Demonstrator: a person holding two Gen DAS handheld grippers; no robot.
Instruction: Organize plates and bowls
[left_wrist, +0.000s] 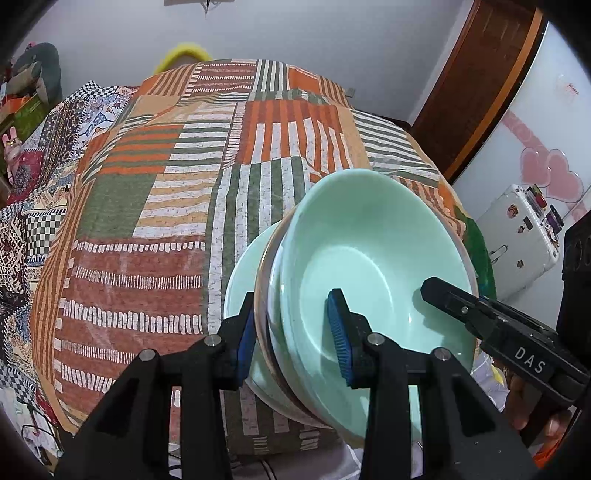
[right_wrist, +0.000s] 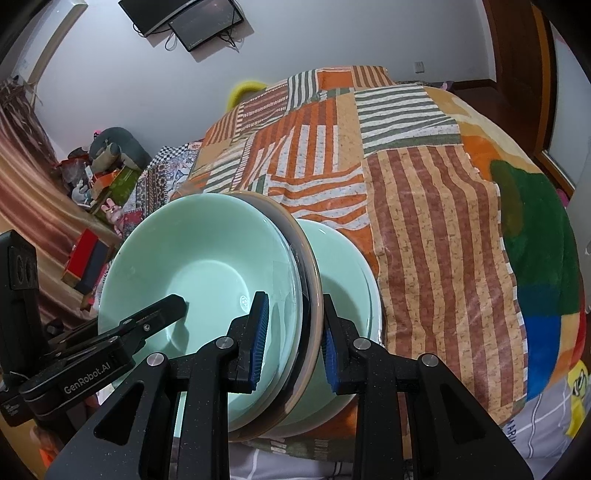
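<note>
Above patterned bed (left_wrist: 155, 206): stacked bowls (left_wrist: 369, 258), tilted, rims pinched by left tool (left_wrist: 295, 343) and right tool (right_wrist: 293, 336), both clenched. Risk: uneven squeeze, nested pieces sliding apart.

The bowls (left_wrist: 373, 258) were pale mint green, with a brown-rimmed plate (right_wrist: 312, 295) sandwiched between them. Both grippers were black with blue pads (left_wrist: 338, 332). The cloth (left_wrist: 166, 206) beneath was a patchwork of orange, rust, olive and white stripes; at far left lay a black-and-white checked fabric (left_wrist: 40, 225).
</note>
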